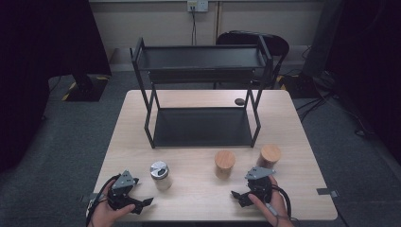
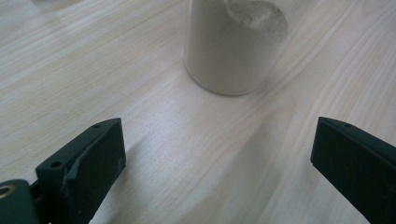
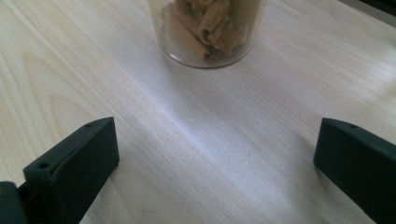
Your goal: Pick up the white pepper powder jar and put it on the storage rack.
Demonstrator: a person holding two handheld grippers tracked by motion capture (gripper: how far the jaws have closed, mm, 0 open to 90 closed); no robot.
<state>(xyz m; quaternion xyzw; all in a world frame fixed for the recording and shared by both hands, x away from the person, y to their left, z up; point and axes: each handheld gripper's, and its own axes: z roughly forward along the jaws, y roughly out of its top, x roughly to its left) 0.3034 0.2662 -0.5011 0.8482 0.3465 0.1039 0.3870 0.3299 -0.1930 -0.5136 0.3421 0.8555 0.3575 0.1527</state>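
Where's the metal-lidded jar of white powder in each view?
High view: the metal-lidded jar stands front left on the table, just right of the left claw.
Left gripper view: top centre, upright, ahead of the open jaws.
Right gripper view: the jar at top centre is a different one, the pasta jar.
Shared landmark: the table's pale wood grain.

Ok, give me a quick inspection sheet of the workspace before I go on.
Surface: light wood table, black two-tier rack at the back.
Job's things: metal-lidded jar of pale powder ahead of the left claw; two wooden-lidded jars, one holding pasta, near the right claw.
Clutter: small dark object by the rack.
Grippers: both open, empty.
Cables: one trailing from each claw.
Surroundings: chair, wall socket, grey floor.
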